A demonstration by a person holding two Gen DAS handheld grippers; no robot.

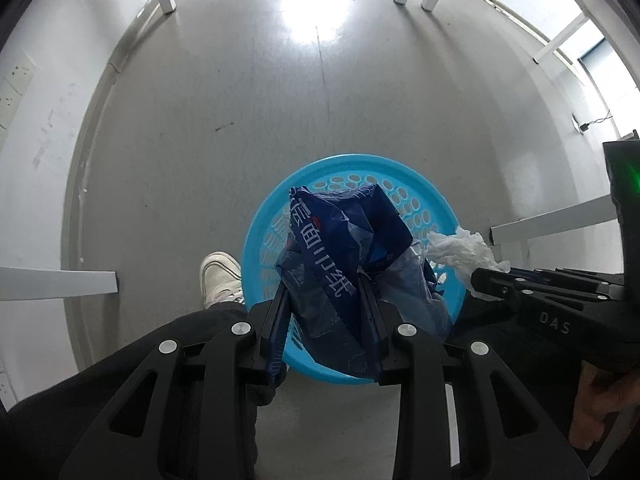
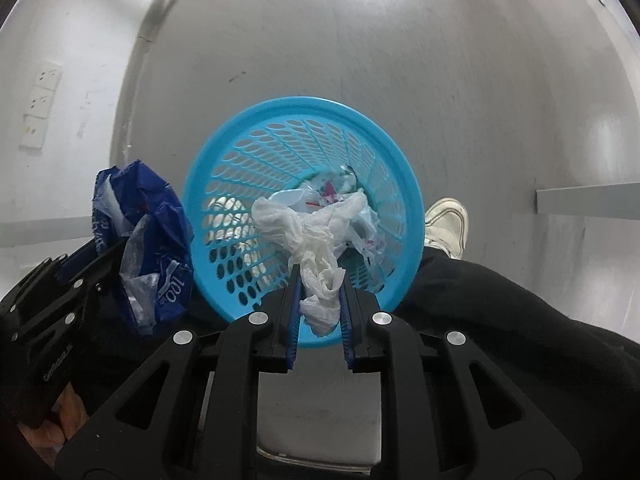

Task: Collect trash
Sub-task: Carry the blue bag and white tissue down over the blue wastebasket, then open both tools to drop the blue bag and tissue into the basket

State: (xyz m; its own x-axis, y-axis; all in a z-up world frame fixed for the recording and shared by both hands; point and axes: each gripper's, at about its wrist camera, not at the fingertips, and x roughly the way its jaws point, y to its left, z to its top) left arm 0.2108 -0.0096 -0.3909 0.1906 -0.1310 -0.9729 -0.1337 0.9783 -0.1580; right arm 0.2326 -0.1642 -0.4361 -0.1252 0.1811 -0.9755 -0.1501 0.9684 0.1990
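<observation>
Between the pads of my left hand-held gripper (image 1: pixel 326 280) sat a crumpled blue plastic wrapper (image 1: pixel 340 248), clamped tight and held over the blue perforated basket (image 1: pixel 264 216) so it would drop straight in. My right hand-held gripper (image 2: pixel 320 280) pinched a wad of white tissue (image 2: pixel 316 248) above the same basket, which already held scraps. White Chinese characters ran down the wrapper; "100" showed on it in the right view, and "DAS" on the other gripper's body.
</observation>
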